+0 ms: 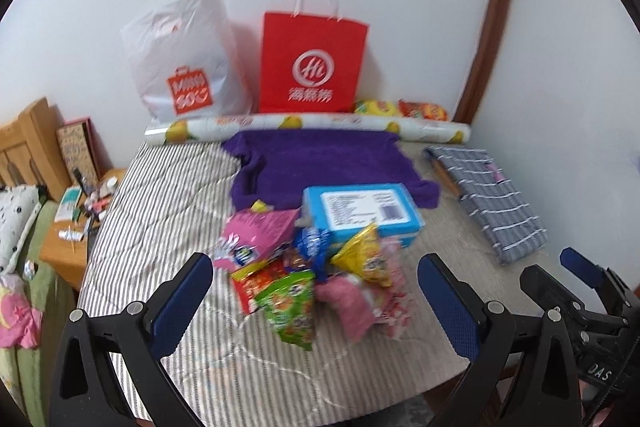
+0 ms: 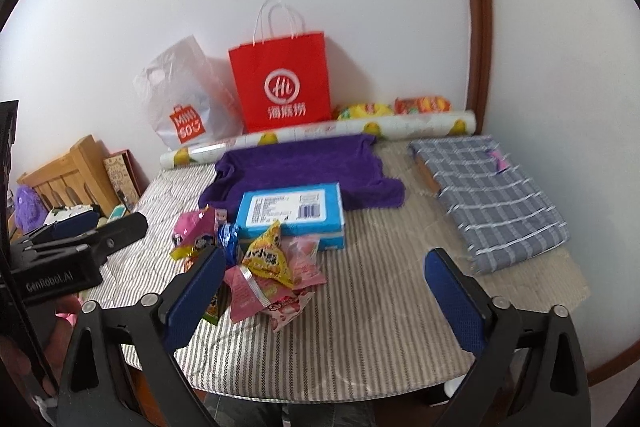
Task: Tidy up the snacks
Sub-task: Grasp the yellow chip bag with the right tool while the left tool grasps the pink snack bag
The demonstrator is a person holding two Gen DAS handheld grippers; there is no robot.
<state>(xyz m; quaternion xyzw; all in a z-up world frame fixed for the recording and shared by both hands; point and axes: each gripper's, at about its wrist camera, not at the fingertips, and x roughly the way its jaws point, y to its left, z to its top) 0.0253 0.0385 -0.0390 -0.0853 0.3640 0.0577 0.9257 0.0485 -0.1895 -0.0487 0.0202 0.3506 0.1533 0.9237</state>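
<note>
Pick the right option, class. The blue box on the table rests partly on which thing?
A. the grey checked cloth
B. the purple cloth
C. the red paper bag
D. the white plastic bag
B: the blue box has its far edge lying over the purple cloth, while both bags stand back against the wall and the grey checked cloth lies apart to the right.

Bare striped worktop [image 2: 360,339] at the near edge and the left; clutter through the middle and back.

The snack pile [image 1: 316,271] touches the blue box [image 1: 360,217], which overlaps the purple cloth [image 1: 320,163]. A clear lane runs between the box and the folded checked cloth [image 2: 496,195] on the right. The patterned roll [image 1: 304,131], red bag [image 1: 312,63] and white bag [image 1: 184,67] wall off the back.
</note>
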